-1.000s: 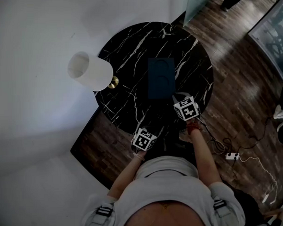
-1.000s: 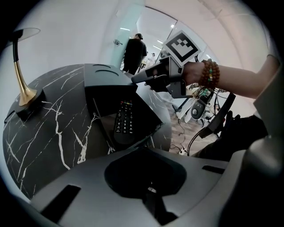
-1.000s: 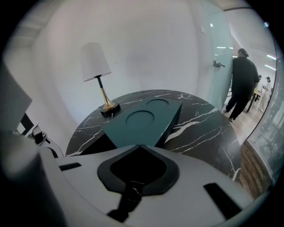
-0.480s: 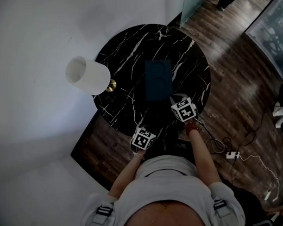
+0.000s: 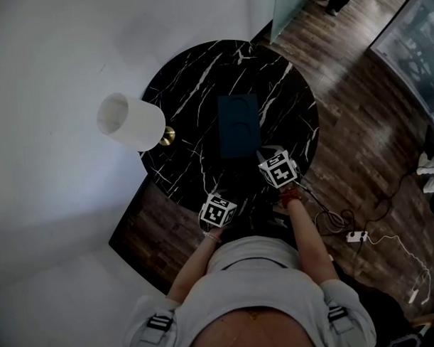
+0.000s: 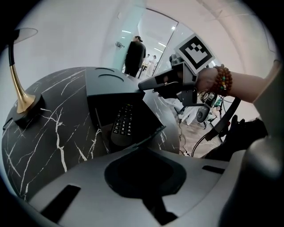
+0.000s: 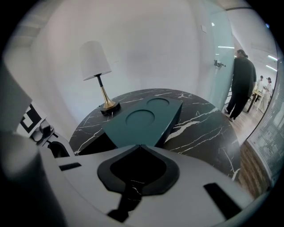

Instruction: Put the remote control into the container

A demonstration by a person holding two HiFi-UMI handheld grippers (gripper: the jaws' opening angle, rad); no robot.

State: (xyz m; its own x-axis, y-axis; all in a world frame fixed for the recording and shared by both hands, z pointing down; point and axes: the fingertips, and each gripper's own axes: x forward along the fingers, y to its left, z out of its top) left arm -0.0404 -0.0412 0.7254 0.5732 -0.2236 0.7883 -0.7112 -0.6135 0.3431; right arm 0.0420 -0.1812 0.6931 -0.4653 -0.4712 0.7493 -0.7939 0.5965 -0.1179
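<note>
A dark teal container [image 5: 238, 126] with two round recesses in its top lies in the middle of the round black marble table [image 5: 192, 77]. In the left gripper view its open side faces me, and the black remote control [image 6: 123, 125] lies inside the container [image 6: 106, 91]. My left gripper [image 6: 162, 128] is shut and empty, its tips just short of that opening. It shows near the table's front edge [image 5: 225, 203]. My right gripper [image 7: 140, 145] is shut at the near top edge of the container [image 7: 146, 117], also seen at the right [image 6: 143, 85] [image 5: 266, 159].
A white-shaded lamp [image 5: 130, 122] on a brass stem stands at the table's left edge [image 7: 95, 62]. Wood floor lies to the right, with cables and a power strip [image 5: 356, 237]. A person [image 7: 242, 84] stands by a glass door in the background.
The left gripper has edged slightly closer to the container. The right gripper has stayed at the container's near edge. Both stay shut.
</note>
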